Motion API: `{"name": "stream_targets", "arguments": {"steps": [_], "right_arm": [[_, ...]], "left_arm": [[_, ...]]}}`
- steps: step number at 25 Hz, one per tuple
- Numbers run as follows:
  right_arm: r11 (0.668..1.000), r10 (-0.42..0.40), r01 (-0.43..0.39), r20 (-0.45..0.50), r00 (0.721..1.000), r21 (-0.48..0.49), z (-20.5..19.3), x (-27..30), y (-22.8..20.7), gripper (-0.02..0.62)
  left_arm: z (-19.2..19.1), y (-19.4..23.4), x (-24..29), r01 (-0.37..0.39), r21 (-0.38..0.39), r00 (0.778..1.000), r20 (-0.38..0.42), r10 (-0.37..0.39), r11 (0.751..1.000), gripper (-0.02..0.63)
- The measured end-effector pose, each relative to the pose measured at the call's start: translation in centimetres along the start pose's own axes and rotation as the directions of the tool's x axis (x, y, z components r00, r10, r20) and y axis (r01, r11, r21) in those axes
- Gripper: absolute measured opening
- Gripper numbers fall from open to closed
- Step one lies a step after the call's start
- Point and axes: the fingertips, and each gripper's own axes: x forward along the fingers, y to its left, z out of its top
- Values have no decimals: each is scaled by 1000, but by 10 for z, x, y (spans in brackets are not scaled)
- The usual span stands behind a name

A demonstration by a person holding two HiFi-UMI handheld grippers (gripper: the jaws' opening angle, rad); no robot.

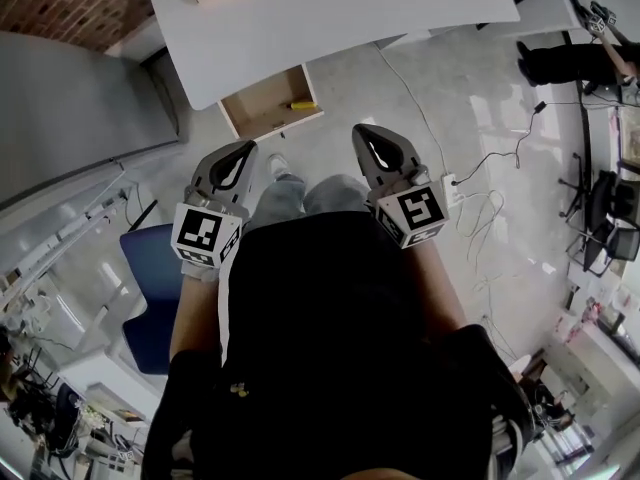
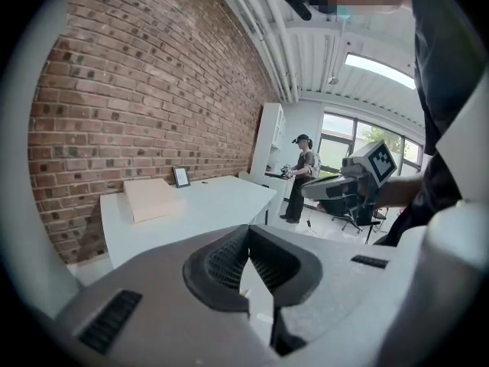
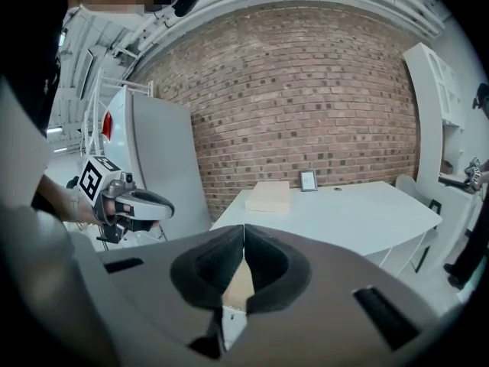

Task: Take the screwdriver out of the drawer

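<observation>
Yellow screwdriver (image 1: 300, 105) lies in the open wooden drawer (image 1: 250, 118), towards its right end as the head view frames it, under the front edge of the white table (image 1: 400, 8). Only the head view shows the drawer and its contents.

Your left gripper (image 1: 243, 154) and right gripper (image 1: 366, 138) are held side by side above your knees, short of the drawer and apart from it. Each gripper view shows its jaws pressed together with nothing between them.

Both gripper views look level across the tabletop. They show a flat cardboard box (image 3: 269, 196) near the back edge and a small picture frame (image 3: 309, 180) just beyond it against the brick wall (image 3: 306, 98).

The left gripper view alone shows a second person (image 2: 303, 176) standing past the table's far end, in front of windows (image 2: 359, 140). The right gripper view alone shows a tall grey cabinet (image 3: 164, 159) beside the table.

From above you see a pale floor (image 1: 380, 98) crossed by loose cables (image 1: 490, 163) on your right and a blue chair (image 1: 150, 268) on your left.
</observation>
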Motion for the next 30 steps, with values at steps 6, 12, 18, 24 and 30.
{"name": "stream_targets", "arguments": {"steps": [6, 12, 18, 24, 30], "right_arm": [[998, -43, 45, -47, 998, 34, -10, 14, -14, 11], [995, -69, 74, -79, 995, 64, -26, 11, -32, 11], [987, -106, 120, -127, 986, 104, -55, 18, -59, 11], [979, -133, 157, -166, 977, 134, -83, 14, -84, 11], [974, -141, 173, -210, 968, 146, -100, 12, -97, 11]], "left_arm": [[-27, 14, 33, 67, 39, 991, -117, -62, 997, 3], [-59, 10, 74, 134, 49, 966, -231, -119, 990, 3], [-89, 20, 133, 187, 40, 939, -300, -166, 982, 5], [-136, 22, 188, 226, 13, 894, -400, -202, 974, 8], [-193, 31, 225, 259, 18, 826, -522, -211, 966, 54]]}}
